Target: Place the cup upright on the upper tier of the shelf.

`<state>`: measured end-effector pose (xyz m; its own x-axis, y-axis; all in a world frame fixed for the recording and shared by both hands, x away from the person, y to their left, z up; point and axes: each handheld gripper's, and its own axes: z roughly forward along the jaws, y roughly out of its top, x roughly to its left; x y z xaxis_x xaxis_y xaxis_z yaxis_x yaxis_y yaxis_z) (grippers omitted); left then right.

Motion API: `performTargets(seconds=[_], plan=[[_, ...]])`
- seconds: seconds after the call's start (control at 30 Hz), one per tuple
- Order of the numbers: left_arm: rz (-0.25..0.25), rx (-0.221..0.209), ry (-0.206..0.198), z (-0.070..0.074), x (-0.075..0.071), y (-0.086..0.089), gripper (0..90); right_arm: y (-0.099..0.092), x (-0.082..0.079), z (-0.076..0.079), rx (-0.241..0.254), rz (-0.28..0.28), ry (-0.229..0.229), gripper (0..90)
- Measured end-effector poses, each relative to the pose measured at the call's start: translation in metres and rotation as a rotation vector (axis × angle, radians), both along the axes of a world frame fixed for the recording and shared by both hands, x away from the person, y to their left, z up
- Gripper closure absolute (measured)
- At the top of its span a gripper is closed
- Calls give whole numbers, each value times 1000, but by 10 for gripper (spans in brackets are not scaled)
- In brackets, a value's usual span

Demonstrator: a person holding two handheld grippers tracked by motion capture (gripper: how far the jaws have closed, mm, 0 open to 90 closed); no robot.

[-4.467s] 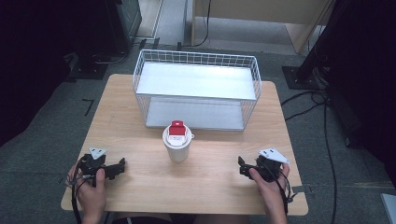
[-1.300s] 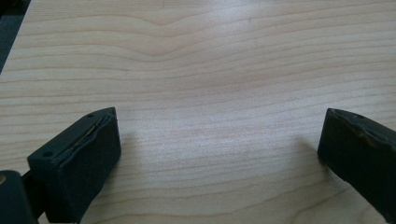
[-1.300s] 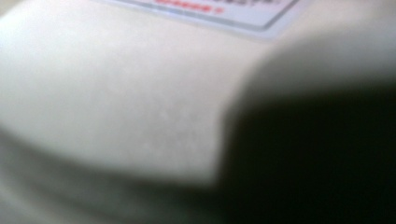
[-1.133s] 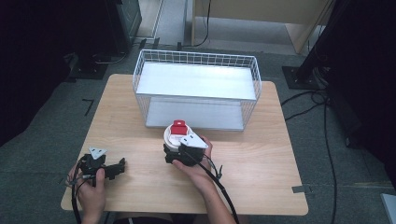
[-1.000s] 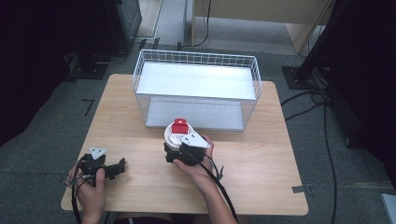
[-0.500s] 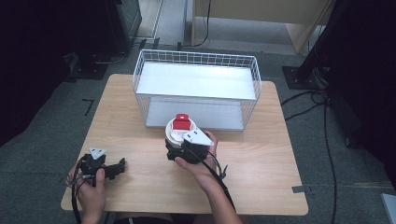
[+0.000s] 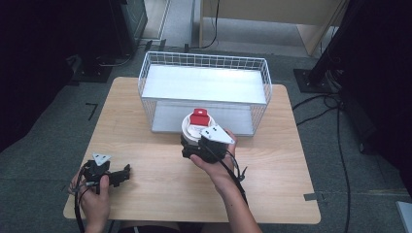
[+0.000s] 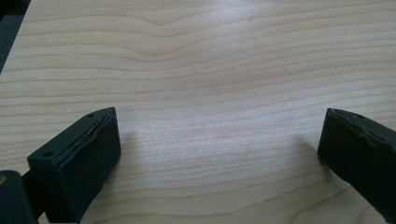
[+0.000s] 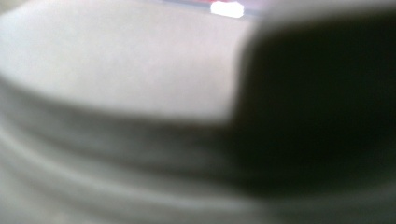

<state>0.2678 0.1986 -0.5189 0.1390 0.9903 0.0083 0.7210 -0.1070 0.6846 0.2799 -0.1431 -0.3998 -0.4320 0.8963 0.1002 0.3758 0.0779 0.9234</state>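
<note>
**White container gripped in front of the wire basket**

On the wooden table (image 7: 272, 184), the wire basket (image 7: 145, 85) stands at the far side. Just in front of its near wall, the white container (image 7: 190, 130) with a red cap (image 7: 199, 117) sits clamped in the right gripper (image 7: 193, 148); the right gripper view shows its pale wall blurred against one dark jaw. At the near left corner, the left gripper (image 7: 127, 172) rests with jaws wide apart over bare wood.
</note>
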Motion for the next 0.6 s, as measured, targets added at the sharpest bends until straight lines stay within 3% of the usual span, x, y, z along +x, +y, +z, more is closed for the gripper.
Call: performTargets(seconds=[0.43, 0.6], plan=[[0, 0, -1, 0, 0, 0, 0, -14, 5, 27, -9, -36, -22, 82], [0, 0, -1, 0, 0, 0, 0, -18, 9, 40, -11, -46, -50, 82]])
